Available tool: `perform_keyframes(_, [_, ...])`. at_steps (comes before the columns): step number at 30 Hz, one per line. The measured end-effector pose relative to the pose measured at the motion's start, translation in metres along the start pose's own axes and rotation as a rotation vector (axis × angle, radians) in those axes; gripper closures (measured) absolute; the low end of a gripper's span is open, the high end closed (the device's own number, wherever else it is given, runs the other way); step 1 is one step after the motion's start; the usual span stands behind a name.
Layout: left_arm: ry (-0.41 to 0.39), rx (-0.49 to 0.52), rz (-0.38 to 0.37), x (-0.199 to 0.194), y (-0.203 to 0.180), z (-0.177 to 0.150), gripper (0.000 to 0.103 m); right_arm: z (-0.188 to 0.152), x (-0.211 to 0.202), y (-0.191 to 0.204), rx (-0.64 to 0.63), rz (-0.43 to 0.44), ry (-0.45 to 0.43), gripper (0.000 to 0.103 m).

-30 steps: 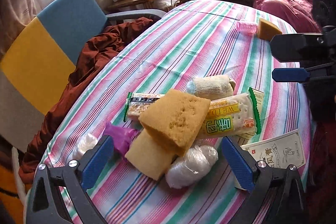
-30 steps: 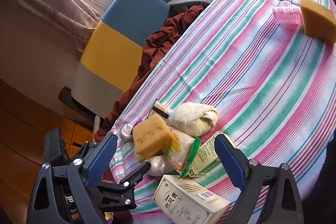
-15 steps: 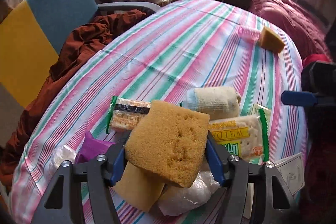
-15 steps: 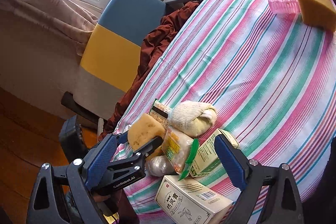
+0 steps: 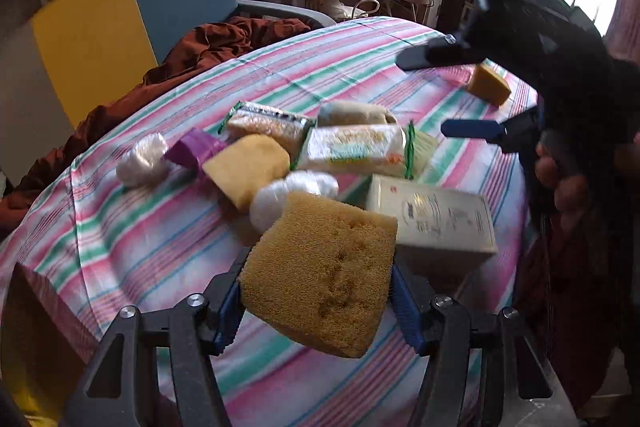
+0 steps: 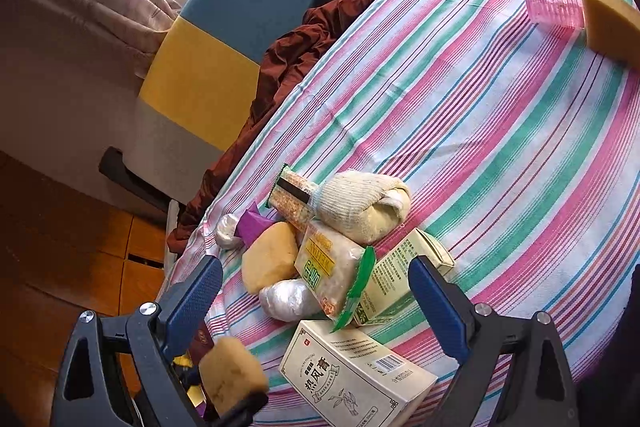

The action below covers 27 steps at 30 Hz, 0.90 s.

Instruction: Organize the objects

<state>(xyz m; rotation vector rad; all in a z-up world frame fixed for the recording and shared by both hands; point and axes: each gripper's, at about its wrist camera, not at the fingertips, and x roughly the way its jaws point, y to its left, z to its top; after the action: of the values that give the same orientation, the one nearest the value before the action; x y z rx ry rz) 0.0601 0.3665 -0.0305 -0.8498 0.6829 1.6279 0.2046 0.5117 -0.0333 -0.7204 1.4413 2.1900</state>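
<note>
Yellow sponge (image 5: 320, 275) clamped aloft, left gripper (image 5: 316, 311)

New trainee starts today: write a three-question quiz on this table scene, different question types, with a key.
1. True or false: the left gripper is shut on the brown sponge.
2. Multiple choice: the pink ridged item lies beside A) the purple packet, B) the far sponge, C) the white box.
3. Fill in: the right gripper has its fingers ____.

Key: 1 true; 2 B; 3 open.
</note>
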Motion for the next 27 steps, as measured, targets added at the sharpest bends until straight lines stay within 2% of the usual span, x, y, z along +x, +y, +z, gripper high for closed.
perform_keyframes(6, [0.033, -0.019, 0.073, -0.005, -0.016, -0.057, 0.039, -0.002, 0.001, 0.002, -0.011, -0.028, 0.007, 0.007])
perform_keyframes(9, [0.070, -0.047, 0.085, 0.005, -0.019, -0.081, 0.039, -0.005, 0.008, 0.009, -0.053, -0.047, 0.049, 0.007])
perform_keyframes(10, [0.053, -0.052, 0.094, 0.006, -0.019, -0.086, 0.039, -0.007, 0.011, 0.012, -0.074, -0.056, 0.071, 0.007])
perform_keyframes(11, [0.027, -0.056, 0.097, 0.005, -0.019, -0.089, 0.039, -0.009, 0.015, 0.016, -0.097, -0.064, 0.099, 0.007])
perform_keyframes(14, [0.011, -0.081, 0.090, 0.006, -0.018, -0.092, 0.038, -0.018, 0.028, 0.027, -0.174, -0.112, 0.191, 0.007])
perform_keyframes(17, [-0.013, -0.108, 0.058, 0.007, -0.011, -0.094, 0.038, -0.030, 0.039, 0.040, -0.273, -0.190, 0.274, 0.007])
perform_keyframes(22, [-0.039, -0.115, 0.056, 0.005, -0.012, -0.096, 0.037, -0.057, 0.052, 0.052, -0.454, -0.340, 0.399, 0.007])
perform_keyframes(27, [-0.060, -0.124, 0.052, 0.004, -0.010, -0.099, 0.036, -0.073, 0.058, 0.058, -0.541, -0.431, 0.442, 0.007])
